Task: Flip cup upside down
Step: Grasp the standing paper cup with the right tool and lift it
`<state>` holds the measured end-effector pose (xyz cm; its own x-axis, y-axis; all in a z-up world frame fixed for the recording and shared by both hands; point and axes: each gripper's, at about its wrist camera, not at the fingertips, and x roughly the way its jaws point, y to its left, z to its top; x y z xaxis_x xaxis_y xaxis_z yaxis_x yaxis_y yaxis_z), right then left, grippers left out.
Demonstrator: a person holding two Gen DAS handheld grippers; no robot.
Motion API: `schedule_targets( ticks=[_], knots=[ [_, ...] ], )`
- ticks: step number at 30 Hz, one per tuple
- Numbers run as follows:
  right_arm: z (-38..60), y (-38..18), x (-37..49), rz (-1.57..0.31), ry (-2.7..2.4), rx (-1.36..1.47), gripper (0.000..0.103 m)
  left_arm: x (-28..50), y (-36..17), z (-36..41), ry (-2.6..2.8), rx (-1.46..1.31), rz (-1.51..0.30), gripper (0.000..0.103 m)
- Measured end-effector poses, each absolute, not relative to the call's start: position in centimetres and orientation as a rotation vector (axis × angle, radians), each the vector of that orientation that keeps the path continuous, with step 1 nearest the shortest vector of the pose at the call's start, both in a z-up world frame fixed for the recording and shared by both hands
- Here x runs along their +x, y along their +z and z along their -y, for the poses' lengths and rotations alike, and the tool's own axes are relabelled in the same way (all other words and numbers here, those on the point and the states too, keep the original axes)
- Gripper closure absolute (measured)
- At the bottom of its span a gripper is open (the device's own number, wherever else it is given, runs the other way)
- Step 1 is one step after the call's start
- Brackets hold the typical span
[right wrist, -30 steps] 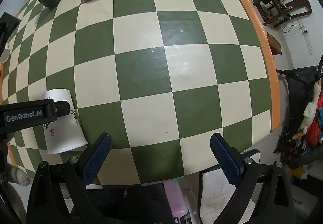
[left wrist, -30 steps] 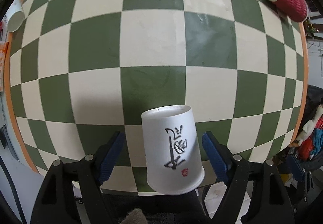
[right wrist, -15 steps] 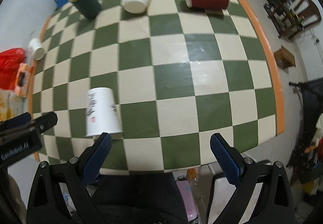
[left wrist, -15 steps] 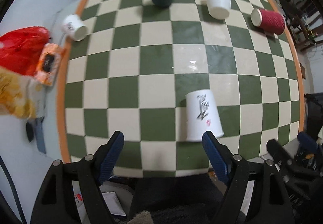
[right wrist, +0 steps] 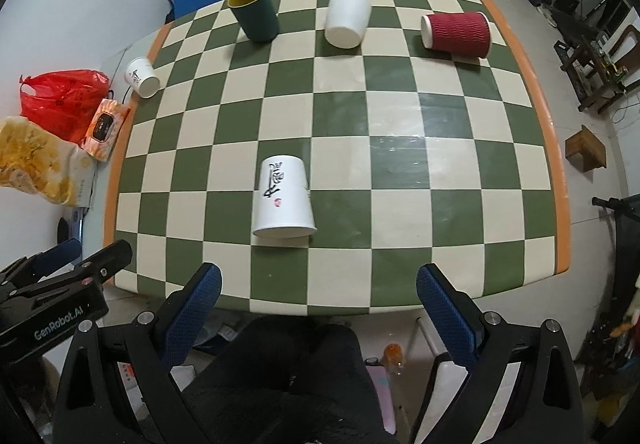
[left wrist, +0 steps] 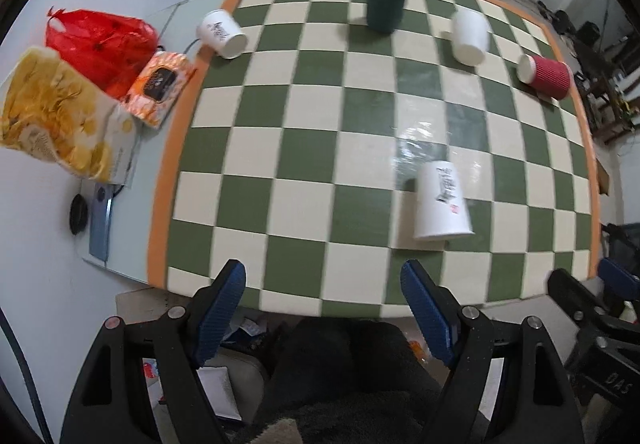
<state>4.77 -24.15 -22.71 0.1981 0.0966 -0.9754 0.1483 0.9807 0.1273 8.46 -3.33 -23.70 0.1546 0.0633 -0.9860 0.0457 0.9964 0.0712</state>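
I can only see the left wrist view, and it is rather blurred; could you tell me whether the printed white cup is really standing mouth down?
Observer: Yes. The sharp right wrist view shows the printed white cup upside down, its wide rim flat on the checkered table, with nothing touching it.
Operator: Thank you. Is the right gripper holding anything? I only see its edge.
Observer: No. The right gripper is open and empty, its fingers by the table's near edge, short of the cup.
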Motion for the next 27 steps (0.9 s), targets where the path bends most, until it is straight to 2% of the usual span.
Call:
schedule_targets(
  ticks=[1,3,9,13,17,21,27],
  knots=[
    [23.8,-22.7,5.0,-1.377,-0.044,0.191,0.003,8.6,-23.9,3.0,0.022,0.093,-1.424,0.021],
    [23.4,-23.0,5.7,-1.394,-0.044,0.175,0.003,9.4,-25.1,1.8,0.029,0.089,-1.447,0.005],
    [22.5,-25.3,9.6,-1.522,-0.016,0.239,0.003,11.4,-27.6,-1.1,0.032,0.043,-1.466,0.005],
    [21.4,-28.9,12.7,-1.628,-0.018,0.271,0.003,13.0,-29.8,-2.0,0.015,0.032,-1.508,0.005],
    [19.5,-32.3,15.7,-1.707,-0.038,0.159,0.004,14.0,-31.8,-1.9,-0.008,0.065,-1.540,0.005],
    [15.5,-32.1,16.8,-1.646,0.045,-0.263,0.004,14.6,-33.2,-2.1,-0.010,0.072,-1.563,0.005],
    [9.9,-32.9,12.0,-1.337,0.374,-1.295,0.004,15.3,-34.9,-2.6,0.006,0.001,-1.597,0.005]
  ],
)
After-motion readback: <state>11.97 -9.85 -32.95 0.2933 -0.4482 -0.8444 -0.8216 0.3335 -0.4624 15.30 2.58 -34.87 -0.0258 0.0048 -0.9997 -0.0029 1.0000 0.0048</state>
